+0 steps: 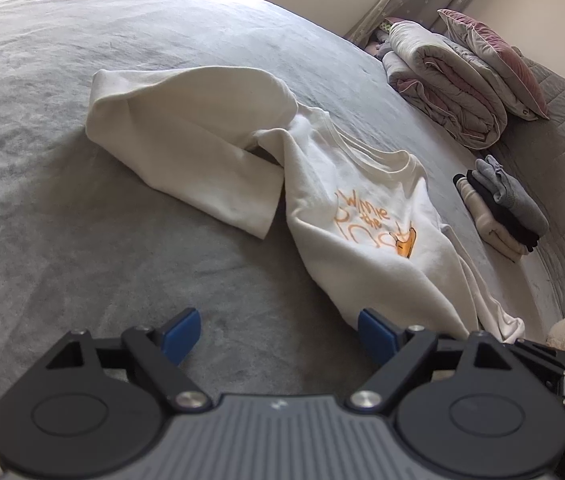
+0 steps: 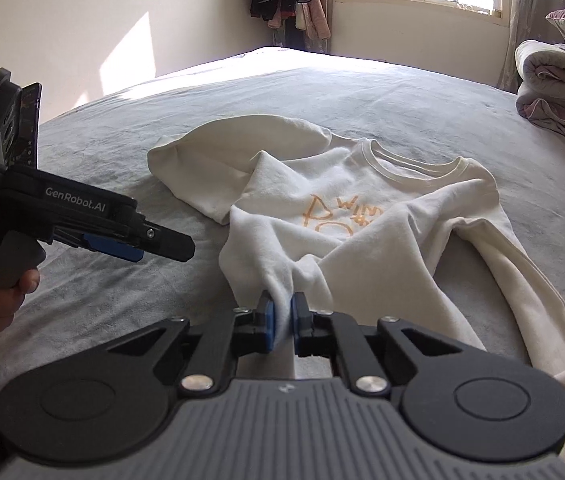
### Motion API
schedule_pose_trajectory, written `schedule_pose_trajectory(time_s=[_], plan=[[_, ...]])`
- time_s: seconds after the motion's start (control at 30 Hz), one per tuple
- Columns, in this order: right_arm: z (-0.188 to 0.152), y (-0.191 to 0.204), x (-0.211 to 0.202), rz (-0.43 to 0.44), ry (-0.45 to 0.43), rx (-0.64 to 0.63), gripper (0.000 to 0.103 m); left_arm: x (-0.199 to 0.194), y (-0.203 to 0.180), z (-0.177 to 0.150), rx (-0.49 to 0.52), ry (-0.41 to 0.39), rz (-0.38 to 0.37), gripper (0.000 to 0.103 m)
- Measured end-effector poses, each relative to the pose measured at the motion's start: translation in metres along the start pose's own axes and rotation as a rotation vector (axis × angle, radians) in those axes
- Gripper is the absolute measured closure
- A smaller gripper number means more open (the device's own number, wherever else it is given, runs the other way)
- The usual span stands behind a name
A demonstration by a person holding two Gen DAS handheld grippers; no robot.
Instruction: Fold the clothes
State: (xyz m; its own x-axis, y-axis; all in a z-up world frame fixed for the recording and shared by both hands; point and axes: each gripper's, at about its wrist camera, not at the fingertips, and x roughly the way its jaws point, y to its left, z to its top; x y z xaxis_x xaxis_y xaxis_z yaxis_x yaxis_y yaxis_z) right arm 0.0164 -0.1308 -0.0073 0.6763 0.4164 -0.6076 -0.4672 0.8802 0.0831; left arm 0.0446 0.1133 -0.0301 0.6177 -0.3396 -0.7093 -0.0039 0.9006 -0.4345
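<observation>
Risk note: your right hand-held gripper pinches a bunched hem fold of the cream sweatshirt, which lies crumpled on the grey bed. Left hand-held gripper is spread, empty. Pull now and you may drag the whole heap askew.

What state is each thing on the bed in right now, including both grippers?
Left gripper: open, fingers empty, above the bedcover.
Right gripper: shut on the sweatshirt's bottom edge.
Cream sweatshirt: crumpled, unfolded, print side up, one sleeve doubled over.
Stack of clothes: folded, at the bed's edge.
Quilt: folded up, a pillow leaning on it.
Bedcover: spread flat.
</observation>
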Motion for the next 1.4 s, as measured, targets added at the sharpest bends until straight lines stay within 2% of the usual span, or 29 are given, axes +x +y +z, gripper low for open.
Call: schedule_pose_trajectory(time_s=[0.2, 0.33, 0.47, 0.73, 0.87, 0.97, 1.07, 1.13, 1.23, 1.3, 1.4], plan=[[0.008, -0.048, -0.004, -0.068, -0.036, 0.166, 0.096, 0.009, -0.001, 0.002, -0.001, 0.002, 0.012, 0.016], [0.003, -0.082, 0.009, -0.097, 0.007, 0.29, 0.096, 0.014, -0.002, 0.003, 0.004, -0.011, 0.02, 0.017], [-0.009, -0.106, 0.026, -0.073, 0.042, 0.383, 0.097, 0.019, -0.007, 0.004, 0.009, -0.031, 0.015, 0.021], [-0.011, -0.106, 0.019, -0.048, 0.029, 0.363, 0.097, 0.035, -0.008, 0.01, -0.082, -0.064, -0.08, 0.035], [-0.011, -0.108, 0.016, -0.037, 0.024, 0.36, 0.096, 0.049, -0.011, 0.01, -0.134, -0.086, -0.136, 0.039], [-0.01, -0.108, 0.011, -0.031, 0.022, 0.353, 0.092, 0.057, -0.021, 0.009, -0.145, -0.083, -0.166, 0.039], [-0.009, -0.106, 0.005, -0.034, 0.021, 0.33, 0.082, 0.064, -0.036, 0.004, -0.127, -0.021, -0.208, 0.043], [-0.011, -0.105, 0.003, -0.044, 0.022, 0.296, 0.082, 0.064, -0.043, -0.003, -0.113, 0.027, -0.224, 0.048], [-0.019, -0.109, 0.006, -0.041, 0.03, 0.286, 0.083, 0.059, -0.051, -0.015, -0.087, 0.086, -0.24, 0.049], [-0.022, -0.111, 0.006, -0.03, 0.028, 0.287, 0.084, 0.058, -0.049, -0.02, -0.13, 0.105, -0.268, 0.049], [-0.024, -0.115, 0.006, -0.014, 0.028, 0.316, 0.084, 0.065, -0.047, -0.024, -0.176, 0.082, -0.282, 0.052]])
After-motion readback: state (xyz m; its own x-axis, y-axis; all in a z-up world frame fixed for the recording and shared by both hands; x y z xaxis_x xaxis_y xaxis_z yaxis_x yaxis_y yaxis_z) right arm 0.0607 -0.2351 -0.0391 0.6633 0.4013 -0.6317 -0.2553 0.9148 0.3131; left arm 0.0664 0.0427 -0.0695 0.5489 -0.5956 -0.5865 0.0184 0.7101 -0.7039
